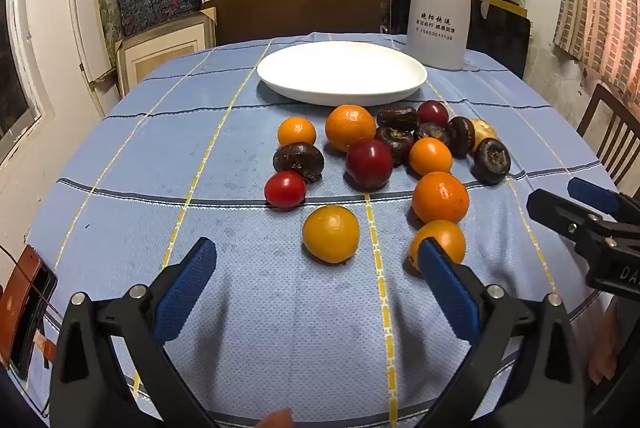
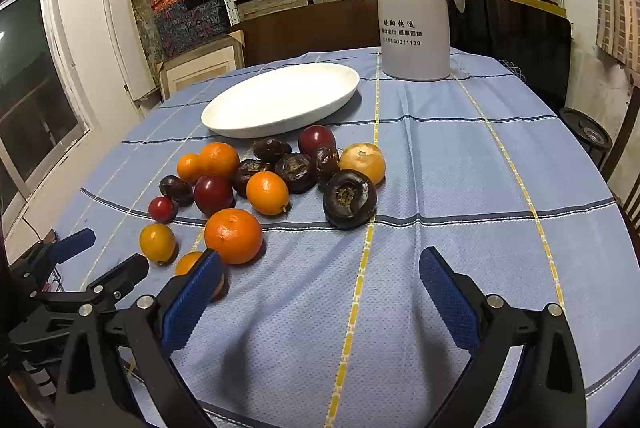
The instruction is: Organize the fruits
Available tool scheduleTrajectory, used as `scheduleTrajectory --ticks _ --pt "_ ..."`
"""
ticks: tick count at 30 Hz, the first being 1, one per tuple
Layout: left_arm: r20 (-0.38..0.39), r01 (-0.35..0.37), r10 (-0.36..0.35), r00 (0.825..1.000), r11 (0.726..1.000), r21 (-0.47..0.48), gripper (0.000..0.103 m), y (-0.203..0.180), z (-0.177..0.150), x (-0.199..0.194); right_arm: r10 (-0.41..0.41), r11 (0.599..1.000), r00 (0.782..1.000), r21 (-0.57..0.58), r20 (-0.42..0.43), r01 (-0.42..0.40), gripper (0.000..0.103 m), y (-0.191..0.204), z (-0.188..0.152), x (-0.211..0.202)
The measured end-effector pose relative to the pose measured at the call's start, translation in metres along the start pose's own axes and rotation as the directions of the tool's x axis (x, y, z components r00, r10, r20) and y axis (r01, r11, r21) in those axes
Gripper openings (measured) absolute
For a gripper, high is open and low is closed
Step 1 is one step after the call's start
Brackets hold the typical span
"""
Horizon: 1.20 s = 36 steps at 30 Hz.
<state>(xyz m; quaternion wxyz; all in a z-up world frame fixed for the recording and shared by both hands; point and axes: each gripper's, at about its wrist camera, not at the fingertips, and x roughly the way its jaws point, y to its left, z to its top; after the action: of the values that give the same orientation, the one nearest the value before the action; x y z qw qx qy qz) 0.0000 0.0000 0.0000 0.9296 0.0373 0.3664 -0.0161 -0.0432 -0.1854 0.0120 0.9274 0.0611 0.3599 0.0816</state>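
A pile of fruit lies on the blue checked tablecloth (image 1: 240,308) in front of an empty white plate (image 1: 280,84): several oranges such as the biggest one (image 1: 350,126), red plums (image 1: 369,163), dark water chestnuts (image 1: 298,159) and a small red tomato (image 1: 285,189). My left gripper (image 1: 316,248) is open near the table's front, and a yellow-orange fruit (image 1: 330,234) lies just beyond its tips. Its right finger covers part of another orange (image 1: 440,238). My right gripper (image 2: 320,254) is open over bare cloth, right of the pile, with an orange (image 2: 233,235) by its left finger.
A white thermos jug (image 1: 438,0) stands behind the plate at the right. A phone in a brown case (image 1: 24,308) lies at the table's left edge. A wooden chair (image 1: 612,140) stands at the right. Shelves of boxes fill the back wall.
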Motion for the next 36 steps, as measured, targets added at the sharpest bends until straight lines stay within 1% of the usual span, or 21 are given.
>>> scheduleTrajectory --ticks 36 --pt "-0.008 0.005 -0.005 1.000 1.000 -0.005 0.099 0.0001 0.0000 -0.0001 0.005 1.000 1.000 0.002 0.004 -0.005 0.100 -0.0007 -0.0002 -0.0009"
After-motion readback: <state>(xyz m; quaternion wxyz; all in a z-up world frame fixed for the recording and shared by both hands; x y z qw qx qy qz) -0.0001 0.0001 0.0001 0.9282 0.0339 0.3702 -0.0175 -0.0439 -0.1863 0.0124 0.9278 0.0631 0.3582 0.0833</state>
